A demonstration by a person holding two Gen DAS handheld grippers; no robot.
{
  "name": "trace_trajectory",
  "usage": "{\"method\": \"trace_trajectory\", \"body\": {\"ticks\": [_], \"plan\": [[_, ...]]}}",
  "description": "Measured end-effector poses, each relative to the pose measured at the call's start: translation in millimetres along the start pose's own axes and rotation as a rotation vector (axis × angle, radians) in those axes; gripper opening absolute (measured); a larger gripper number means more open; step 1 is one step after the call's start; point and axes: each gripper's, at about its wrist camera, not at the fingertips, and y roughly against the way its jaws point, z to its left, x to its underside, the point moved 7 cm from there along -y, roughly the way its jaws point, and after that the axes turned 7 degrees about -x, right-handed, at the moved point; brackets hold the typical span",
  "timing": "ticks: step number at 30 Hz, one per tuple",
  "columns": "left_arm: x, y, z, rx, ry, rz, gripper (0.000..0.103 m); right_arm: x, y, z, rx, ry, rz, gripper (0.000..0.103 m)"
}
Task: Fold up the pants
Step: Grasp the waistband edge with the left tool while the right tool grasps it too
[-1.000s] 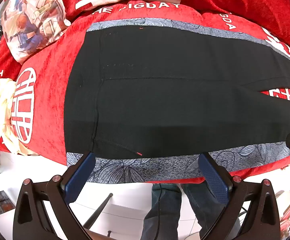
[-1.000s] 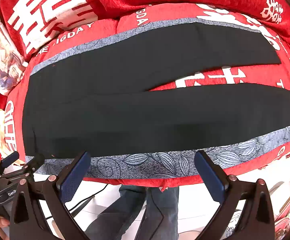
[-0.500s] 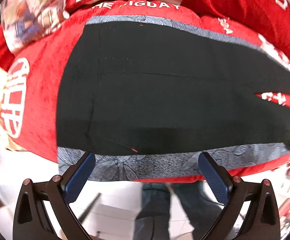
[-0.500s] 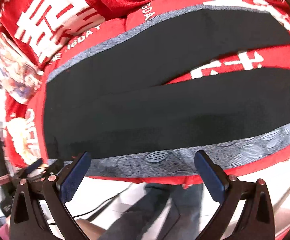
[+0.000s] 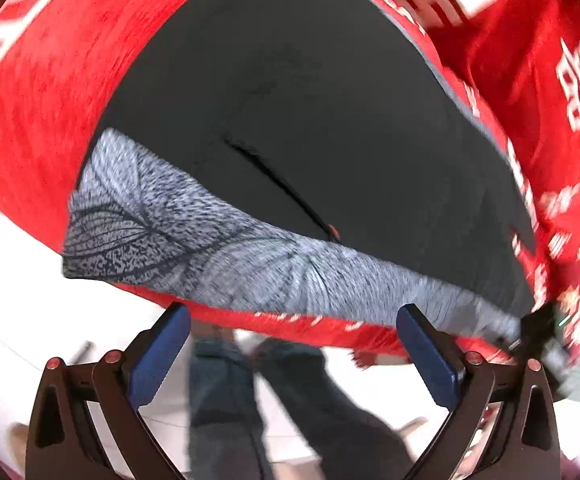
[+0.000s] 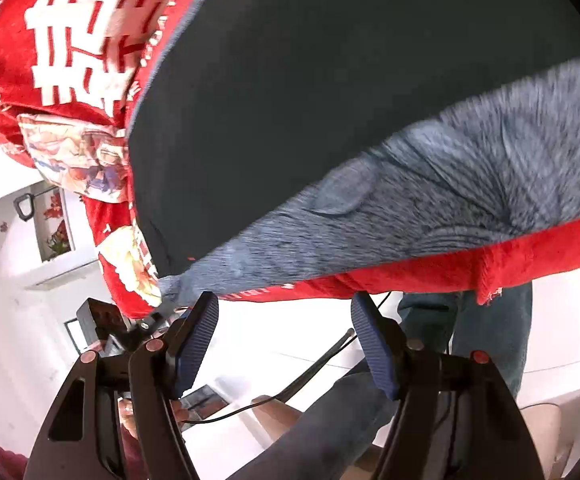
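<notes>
- Where the red blanket (image 5: 50,92) with white lettering covered the bed, black pants (image 5: 310,120) lay flat upon it, their grey leaf-print side stripe (image 5: 250,256) along the near edge;
- the left gripper (image 5: 294,344) hung spread and empty before that edge;
- the right gripper (image 6: 286,332), its jaws just narrowed, gaped with nothing between them;
- white floor (image 6: 6,320) below; a patterned pillow (image 6: 78,160) beside the waistband.

Colours and patterns: pants, blanket, pillow, hand-held grippers

Pants (image 5: 330,120): plain black, with grey side bands (image 5: 210,236) speckled and printed with dark leaf outlines; blanket (image 5: 50,92): red plush with white characters and lettering; pillow (image 6: 78,156): pale, multicoloured cartoon print; left hand-held gripper (image 5: 292,336) and right hand-held gripper (image 6: 284,320): black frames, dark blue ribbed pads, small red rivets; person's trousers (image 6: 490,328): blue denim.
</notes>
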Motion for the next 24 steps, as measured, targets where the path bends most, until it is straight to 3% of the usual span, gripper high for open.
{"method": "trace_trajectory", "body": {"ticks": [9, 11, 12, 13, 14, 15, 17, 18, 24], "plan": [[-13, -21, 24, 0.064, 0.096, -0.025, 0.101, -10, -18, -31, -0.126, -0.06, -0.05, 0.072], [-16, -18, 25, 0.071, 0.096, -0.02, 0.086, -12, -17, -32, -0.167, -0.087, -0.064, 0.072], [-17, -18, 24, 0.076, 0.092, -0.013, 0.07, -13, -17, -32, -0.18, -0.097, -0.072, 0.071], [-18, -18, 21, 0.085, 0.086, -0.002, 0.053, -13, -17, -31, -0.188, -0.106, -0.079, 0.068], [-19, -18, 20, 0.095, 0.078, 0.005, 0.045, -13, -15, -31, -0.198, -0.112, -0.087, 0.049], [-20, -16, 18, 0.102, 0.067, 0.01, 0.034, -13, -12, -29, -0.208, -0.127, -0.1, 0.022], [-23, -12, 15, 0.1, 0.052, 0.008, 0.027, -16, -5, -27, -0.19, -0.143, -0.13, 0.007], [-25, -6, 12, 0.1, 0.043, 0.009, 0.022, -18, 0, -22, -0.174, -0.134, -0.143, 0.006], [-44, 41, -12, 0.112, -0.024, -0.031, 0.021, -33, 37, 44, -0.117, 0.05, -0.174, 0.006]]}}
